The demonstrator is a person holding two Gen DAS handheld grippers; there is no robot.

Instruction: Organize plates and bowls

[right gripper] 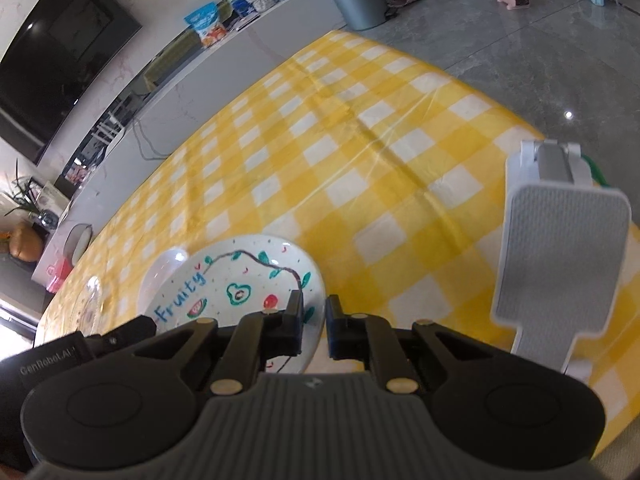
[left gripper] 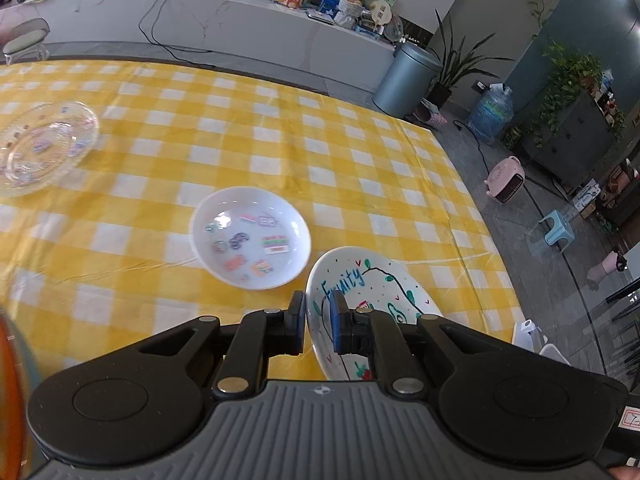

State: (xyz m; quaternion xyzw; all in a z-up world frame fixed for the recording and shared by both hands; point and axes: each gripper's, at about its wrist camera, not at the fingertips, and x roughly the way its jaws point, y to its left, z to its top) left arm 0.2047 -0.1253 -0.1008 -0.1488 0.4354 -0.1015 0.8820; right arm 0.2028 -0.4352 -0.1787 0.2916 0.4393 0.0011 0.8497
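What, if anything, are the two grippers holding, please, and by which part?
Both hold the Fruity plate by its rim: the left gripper and the right gripper each have jaws clamped on an edge.

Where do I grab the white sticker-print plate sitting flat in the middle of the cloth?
Take the white sticker-print plate by its raised rim on the near edge, one finger over the lip and one under, coming in low from the camera side. It lies flat and shallow on the yellow checked cloth, so only the rim offers a pinch.
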